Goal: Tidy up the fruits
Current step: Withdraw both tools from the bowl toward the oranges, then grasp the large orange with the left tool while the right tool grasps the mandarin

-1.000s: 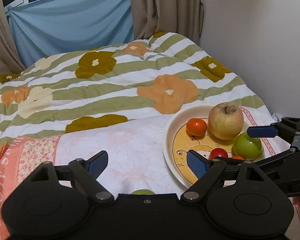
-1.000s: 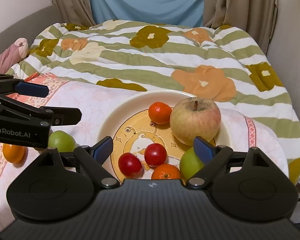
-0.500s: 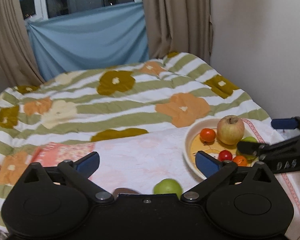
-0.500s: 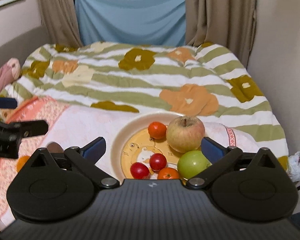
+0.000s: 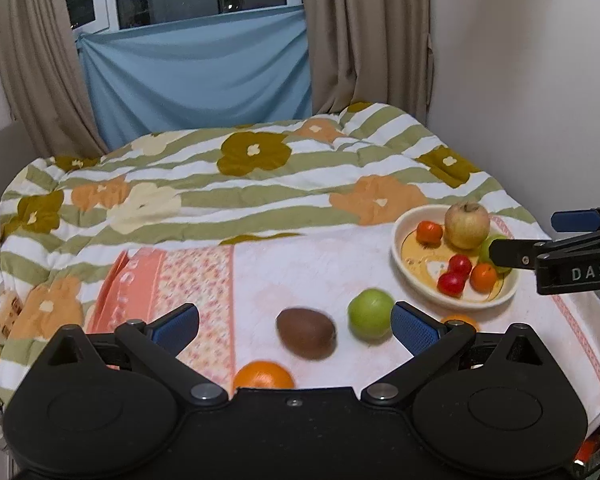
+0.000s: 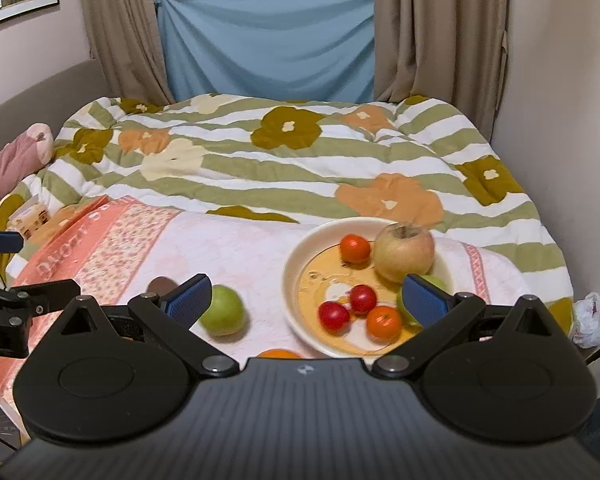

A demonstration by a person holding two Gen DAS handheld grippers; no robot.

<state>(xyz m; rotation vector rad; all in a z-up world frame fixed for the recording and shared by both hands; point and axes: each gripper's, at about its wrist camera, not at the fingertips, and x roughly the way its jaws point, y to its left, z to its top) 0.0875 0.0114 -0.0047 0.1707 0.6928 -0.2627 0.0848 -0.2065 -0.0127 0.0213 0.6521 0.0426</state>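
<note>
A cream plate point(image 5: 416, 280) point(image 6: 296, 312) on the pink towel holds a large yellow-red apple point(image 5: 467, 225) point(image 6: 404, 253), a green apple point(image 5: 490, 245), small oranges and red tomatoes point(image 6: 363, 299). Loose on the towel lie a green apple point(image 5: 370, 313) point(image 6: 223, 310), a brown kiwi point(image 5: 306, 332) point(image 6: 161, 284) and an orange point(image 5: 263, 375). My left gripper point(image 5: 294, 320) is open and empty above the loose fruit. My right gripper point(image 6: 306, 294) is open and empty, above the plate's near side.
A flowered striped quilt point(image 5: 240, 184) covers the bed behind the towel point(image 5: 196, 276). A wall stands at the right, curtains and a blue cloth point(image 6: 268, 48) at the back. A pink plush point(image 6: 16, 160) lies at the left edge. Another orange point(image 6: 279, 354) lies near the plate.
Both grippers have pulled back and up from the plate. The loose green apple, kiwi and orange have come into the left wrist view. Both stayed open.
</note>
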